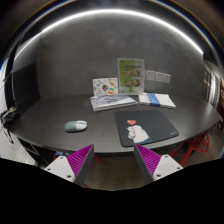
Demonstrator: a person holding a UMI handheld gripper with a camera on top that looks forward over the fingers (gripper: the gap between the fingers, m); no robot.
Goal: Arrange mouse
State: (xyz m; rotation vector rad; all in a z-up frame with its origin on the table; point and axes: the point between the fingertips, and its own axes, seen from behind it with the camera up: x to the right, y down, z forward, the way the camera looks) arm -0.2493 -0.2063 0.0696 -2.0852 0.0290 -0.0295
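Note:
A small pale grey-green mouse (pixel 75 125) lies on the dark table (pixel 60 112), left of a dark mouse mat (pixel 146 129) that bears a small red mark and a white picture. My gripper (pixel 112 160) hangs at the table's near edge, well short of both. Its two fingers stand wide apart, purple pads (pixel 81 158) facing in, with nothing between them. The mouse is ahead and to the left of the left finger; the mat is ahead of the right finger.
At the back of the table lie open booklets and papers (pixel 112 100), a blue-edged sheet (pixel 157 98) and an upright green-and-white card (pixel 130 73) against the wall. Red chair parts (pixel 190 146) show below the table's right edge.

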